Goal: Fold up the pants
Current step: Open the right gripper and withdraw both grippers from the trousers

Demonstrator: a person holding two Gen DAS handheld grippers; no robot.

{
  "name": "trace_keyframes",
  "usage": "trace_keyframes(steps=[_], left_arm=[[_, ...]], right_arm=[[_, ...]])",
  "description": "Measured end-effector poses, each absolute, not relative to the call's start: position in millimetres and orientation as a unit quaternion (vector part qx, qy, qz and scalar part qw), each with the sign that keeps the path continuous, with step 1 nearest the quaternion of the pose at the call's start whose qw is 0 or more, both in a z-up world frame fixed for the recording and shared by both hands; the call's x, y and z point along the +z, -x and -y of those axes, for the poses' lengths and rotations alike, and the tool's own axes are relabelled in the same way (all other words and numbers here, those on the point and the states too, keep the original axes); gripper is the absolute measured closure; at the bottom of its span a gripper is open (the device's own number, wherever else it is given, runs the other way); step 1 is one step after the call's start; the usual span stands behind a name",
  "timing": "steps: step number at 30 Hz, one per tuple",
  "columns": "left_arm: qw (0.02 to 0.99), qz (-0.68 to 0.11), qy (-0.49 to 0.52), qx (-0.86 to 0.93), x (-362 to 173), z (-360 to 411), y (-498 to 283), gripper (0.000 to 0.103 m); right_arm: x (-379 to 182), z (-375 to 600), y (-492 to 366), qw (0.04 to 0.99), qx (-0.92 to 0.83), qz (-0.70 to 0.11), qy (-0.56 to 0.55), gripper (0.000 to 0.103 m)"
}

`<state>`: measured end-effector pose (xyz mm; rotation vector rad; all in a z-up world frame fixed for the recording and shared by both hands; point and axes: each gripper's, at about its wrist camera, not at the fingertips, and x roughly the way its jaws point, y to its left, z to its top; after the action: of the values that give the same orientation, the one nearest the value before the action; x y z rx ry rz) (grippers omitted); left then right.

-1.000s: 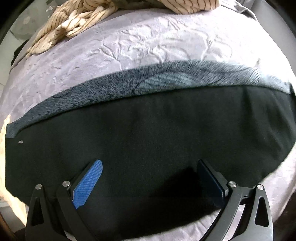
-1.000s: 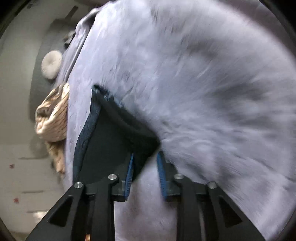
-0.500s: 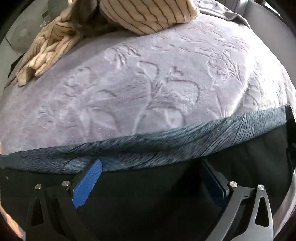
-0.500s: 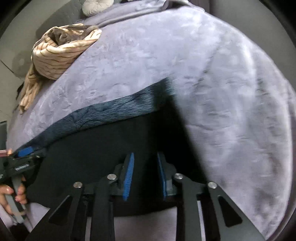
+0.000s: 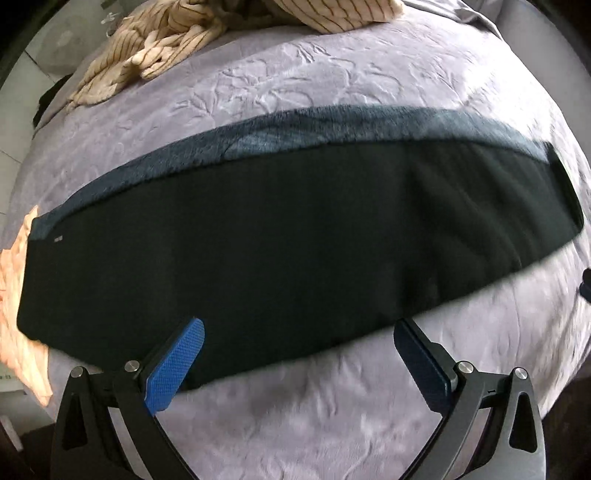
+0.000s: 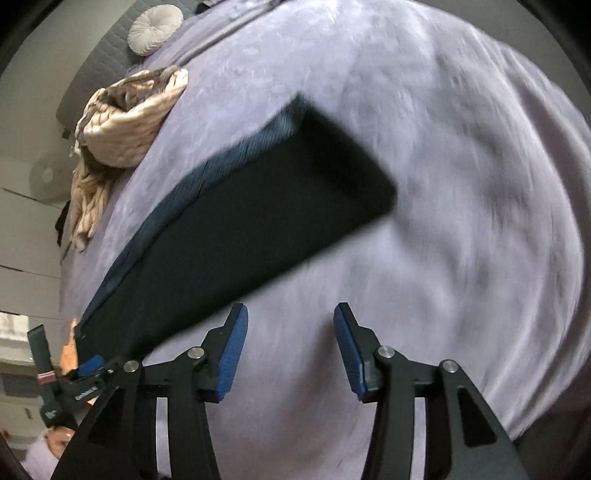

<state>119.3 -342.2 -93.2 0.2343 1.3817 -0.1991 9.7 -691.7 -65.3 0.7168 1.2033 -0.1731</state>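
Observation:
The dark pants point(image 5: 295, 236) lie flat as one long folded band across the lilac bedspread point(image 5: 332, 92), with a blue-grey fleecy strip point(image 5: 332, 127) along the far edge. My left gripper point(image 5: 299, 347) is open and empty, hovering at the near long edge of the pants. In the right wrist view the pants point(image 6: 258, 206) stretch from lower left to upper right. My right gripper point(image 6: 290, 343) is open and empty over bare bedspread point(image 6: 461, 184), just off the near edge of the pants. The left gripper point(image 6: 86, 373) shows at the lower left.
A cream striped garment point(image 5: 177, 44) is heaped at the far side of the bed, also in the right wrist view point(image 6: 125, 122). A round white cushion point(image 6: 155, 27) lies by the headboard. A peach cloth point(image 5: 18, 295) sits at the left end of the pants.
My right gripper has opened, let go of the pants and drawn back. My left gripper has pulled back from over the pants to their near edge. The pants now lie flat.

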Motion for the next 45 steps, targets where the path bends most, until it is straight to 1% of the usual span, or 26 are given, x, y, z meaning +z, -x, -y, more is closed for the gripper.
trace_keyframes(steps=[4,8,10,12,14,17,20,25,29,35,45], left_arm=[[0.78,-0.611,-0.093,-0.093,-84.4,322.5,-124.2,0.0],[0.779,-0.622,-0.048,-0.06,-96.5,288.5,-146.9,0.0],[0.774,-0.628,-0.057,-0.048,-109.5,275.4,-151.9,0.0],[0.762,-0.64,-0.089,-0.04,-128.0,265.8,-150.9,0.0],[0.762,-0.64,-0.081,-0.055,-134.1,255.6,-146.9,0.0],[0.757,-0.643,-0.085,-0.074,-129.7,248.7,-141.5,0.0],[0.757,-0.641,-0.091,-0.088,-122.3,240.6,-132.7,0.0],[0.751,-0.647,-0.073,-0.11,-107.0,227.2,-118.0,0.0],[0.752,-0.643,-0.076,-0.122,-92.9,228.4,-103.8,0.0],[0.754,-0.637,-0.078,-0.138,-69.2,255.6,-87.3,0.0],[0.754,-0.636,-0.092,-0.14,-59.7,315.4,-85.4,0.0]], right_arm=[[-67.1,653.2,2.5,0.739,-0.053,-0.569,-0.357,0.049],[-56.4,613.0,-9.5,0.753,-0.015,-0.557,-0.35,0.049],[-53.1,585.4,-35.5,0.768,0.002,-0.554,-0.323,0.049],[-52.9,560.8,-56.3,0.78,0.019,-0.551,-0.297,0.049],[-59.7,530.3,-81.8,0.796,0.019,-0.556,-0.239,0.049],[-87.2,502.6,-92.0,0.778,-0.014,-0.607,-0.161,0.05],[-87.8,503.1,-71.4,0.765,-0.014,-0.616,-0.187,0.05],[-67.8,513.8,-29.1,0.755,-0.024,-0.618,-0.217,0.049],[-59.5,532.8,3.2,0.737,-0.056,-0.62,-0.264,0.048],[-50.3,553.1,31.7,0.723,-0.085,-0.611,-0.31,0.045],[-50.0,598.2,38.8,0.712,-0.087,-0.615,-0.328,0.045]])
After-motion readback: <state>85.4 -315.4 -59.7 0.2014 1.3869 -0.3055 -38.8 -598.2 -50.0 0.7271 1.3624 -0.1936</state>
